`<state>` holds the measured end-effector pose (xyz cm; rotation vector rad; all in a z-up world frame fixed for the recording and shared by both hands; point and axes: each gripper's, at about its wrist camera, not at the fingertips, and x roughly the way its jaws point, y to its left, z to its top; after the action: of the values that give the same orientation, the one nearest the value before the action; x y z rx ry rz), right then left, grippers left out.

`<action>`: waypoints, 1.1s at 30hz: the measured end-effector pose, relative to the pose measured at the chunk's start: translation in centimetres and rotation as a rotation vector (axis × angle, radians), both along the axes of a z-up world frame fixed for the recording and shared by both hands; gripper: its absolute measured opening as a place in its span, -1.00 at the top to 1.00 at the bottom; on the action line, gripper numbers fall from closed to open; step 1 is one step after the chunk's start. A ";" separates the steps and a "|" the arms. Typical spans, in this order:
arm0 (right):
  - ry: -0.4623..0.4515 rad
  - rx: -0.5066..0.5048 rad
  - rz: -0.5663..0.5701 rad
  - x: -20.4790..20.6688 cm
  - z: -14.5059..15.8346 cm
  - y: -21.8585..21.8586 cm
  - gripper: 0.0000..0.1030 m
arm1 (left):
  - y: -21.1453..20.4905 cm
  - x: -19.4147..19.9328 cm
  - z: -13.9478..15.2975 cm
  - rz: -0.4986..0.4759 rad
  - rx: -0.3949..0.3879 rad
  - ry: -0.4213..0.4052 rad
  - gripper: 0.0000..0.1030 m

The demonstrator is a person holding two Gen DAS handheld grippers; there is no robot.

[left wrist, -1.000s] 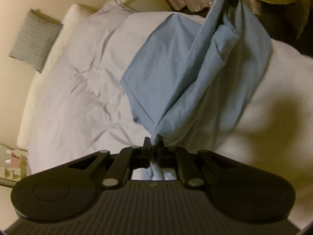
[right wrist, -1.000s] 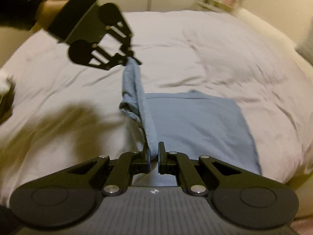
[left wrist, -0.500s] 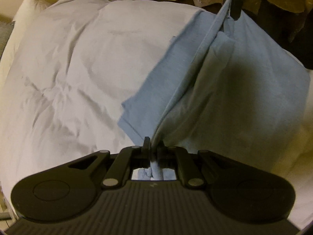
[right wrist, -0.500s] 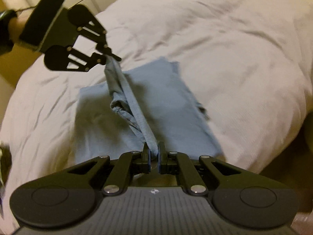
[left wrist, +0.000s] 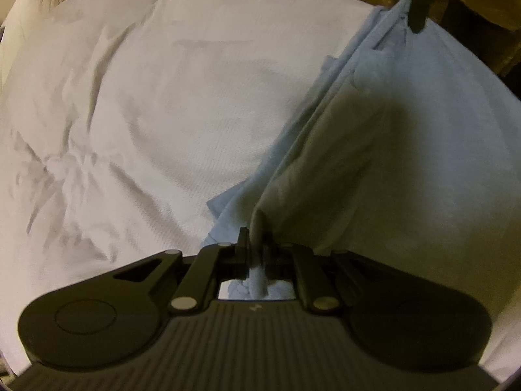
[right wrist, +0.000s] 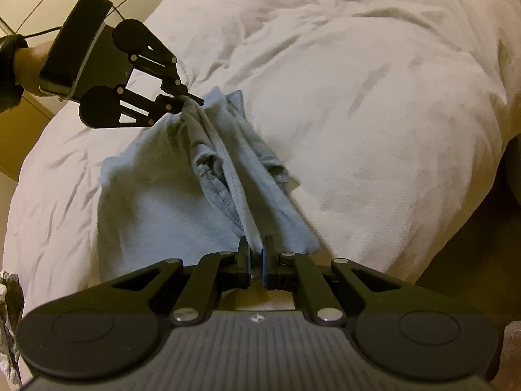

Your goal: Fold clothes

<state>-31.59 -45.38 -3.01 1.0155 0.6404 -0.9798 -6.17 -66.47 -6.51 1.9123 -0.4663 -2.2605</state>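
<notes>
- Nearest in the right wrist view, the right gripper (right wrist: 256,250) has its jaws clamped on one end of a taut edge of the light blue garment (right wrist: 156,202), with a little gap showing behind the pinch.
- In the left wrist view the left gripper (left wrist: 254,244) is likewise closed on a bunched end of the garment, cloth poking through behind the jaws.
- Between the two grippers the held edge runs as a tight ridge — the rest of the garment hangs from it and spreads over the white duvet (right wrist: 374,104) near the bed's edge.
- Judged from this, a fold is mid-carry: the lifted edge is being brought across the part lying flat.
- The next move calls for lowering both ends together and level, so the edge lands square and the loose hem under the ridge does not bunch.
- Farther off, a wrinkled duvet, then a pillow (left wrist: 29,3) at the headboard end.
- No brand, label or legible writing shows — only a small mark on each gripper body, too small to read.
</notes>
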 end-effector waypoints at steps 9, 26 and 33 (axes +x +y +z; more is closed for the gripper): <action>0.018 0.022 -0.086 -1.9 -0.8 -0.2 0.81 | -1.8 1.7 0.4 0.238 -0.020 0.076 0.48; 0.005 0.003 -0.101 -1.0 1.1 -0.3 0.40 | -2.3 6.4 1.7 0.806 0.153 0.350 0.20; 0.004 -0.070 -0.020 1.5 1.4 -3.1 0.30 | -2.9 6.1 -0.8 0.882 0.146 0.348 0.79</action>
<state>-30.04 -48.50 -1.63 0.9601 0.5964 -1.0157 -0.07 -69.35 -7.29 1.3112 0.5068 -1.9403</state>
